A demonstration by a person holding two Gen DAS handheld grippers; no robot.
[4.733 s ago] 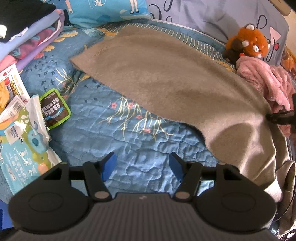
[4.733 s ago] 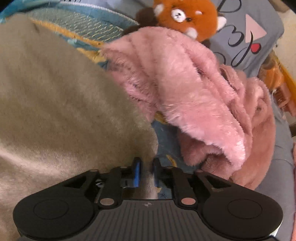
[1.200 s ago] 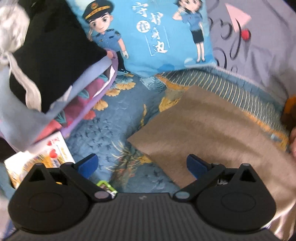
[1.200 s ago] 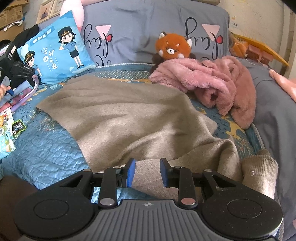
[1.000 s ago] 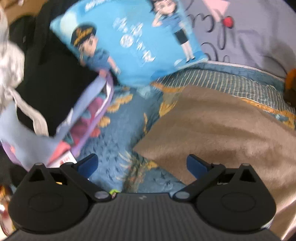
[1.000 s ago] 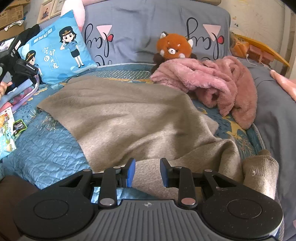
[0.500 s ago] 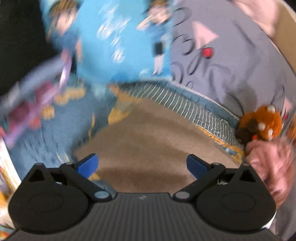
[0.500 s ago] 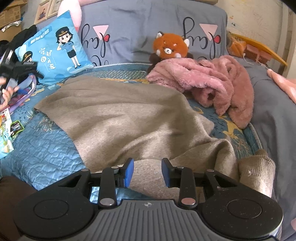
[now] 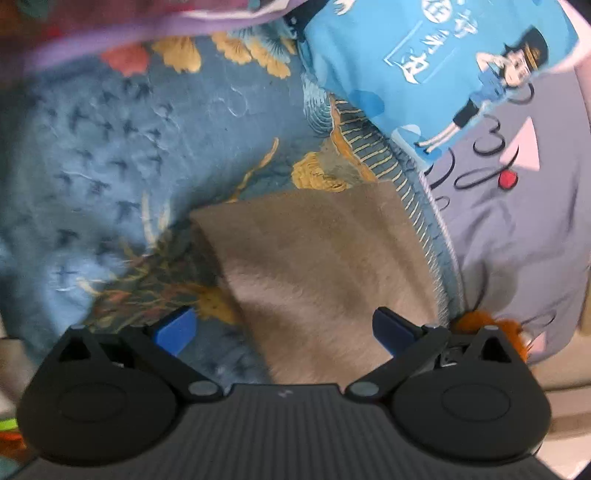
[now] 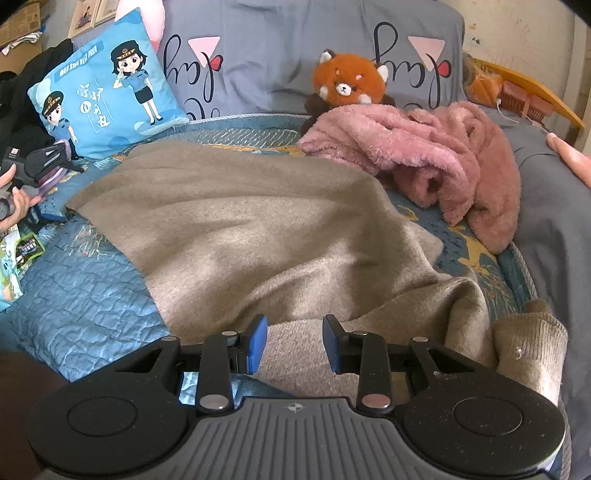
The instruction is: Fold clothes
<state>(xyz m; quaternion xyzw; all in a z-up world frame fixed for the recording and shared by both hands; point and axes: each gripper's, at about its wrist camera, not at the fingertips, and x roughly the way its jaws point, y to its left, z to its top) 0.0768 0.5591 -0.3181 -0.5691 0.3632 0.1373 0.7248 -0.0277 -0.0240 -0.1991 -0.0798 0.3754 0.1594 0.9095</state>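
Note:
A beige knit garment (image 10: 258,229) lies spread across the blue quilt (image 10: 85,306). Its far left corner shows in the left wrist view (image 9: 314,251). My left gripper (image 9: 284,330) is wide open just above that corner, with the cloth lying between its fingers; it also shows in the right wrist view (image 10: 44,160). My right gripper (image 10: 291,343) is open over the near part of the garment, a fold of beige cloth between its blue pads without being pinched.
A blue cartoon pillow (image 10: 107,88) and grey pillows (image 10: 258,48) line the bed head. A red panda plush (image 10: 349,79) sits behind a pink fluffy garment (image 10: 424,162). Stacked clothes (image 9: 110,26) and snack packets (image 10: 14,258) lie at the left.
My left gripper has swung and come down over the garment's far left corner, still wide open. My right gripper has opened slightly over the near cloth and has hardly moved.

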